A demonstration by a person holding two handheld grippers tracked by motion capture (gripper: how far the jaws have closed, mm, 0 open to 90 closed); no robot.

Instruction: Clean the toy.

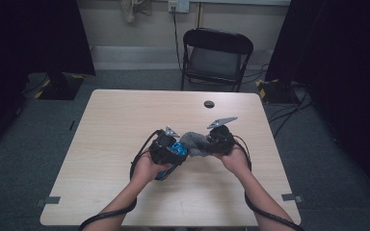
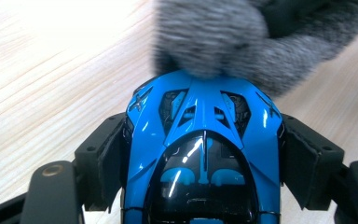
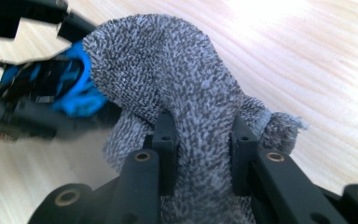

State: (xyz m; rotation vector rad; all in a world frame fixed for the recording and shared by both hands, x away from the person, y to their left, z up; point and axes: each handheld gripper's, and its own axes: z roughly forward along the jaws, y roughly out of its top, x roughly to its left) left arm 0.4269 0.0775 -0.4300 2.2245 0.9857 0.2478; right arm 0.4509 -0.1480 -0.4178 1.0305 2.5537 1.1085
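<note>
1. Together, we work near the middle of the tabletop point(image 1: 125, 115), a little toward its near edge, with both hands close to each other.
2. Our left gripper point(image 2: 204, 154) has its fingers point(image 2: 103, 161) clenched on a blue toy car point(image 2: 204, 140); the pads press on both flanks of the car's body, and its nose points away from the gripper.
3. Our right gripper point(image 3: 204, 140) has its fingers point(image 3: 165, 140) clamped on a grey fuzzy cloth point(image 3: 177, 79), which bunches between the pads and bulges out past them.
4. From the left gripper view, we see the cloth touching the front of the car from above.
5. From the right gripper view, we see the cloth's rounded end lying against the car, which sits at the upper left there, held off the wood.
6. From the high view, we see the car point(image 1: 177, 148) and the cloth point(image 1: 195, 143) side by side between the left gripper point(image 1: 166, 147) and the right gripper point(image 1: 219, 139), well away from the tabletop's far edge.
</note>
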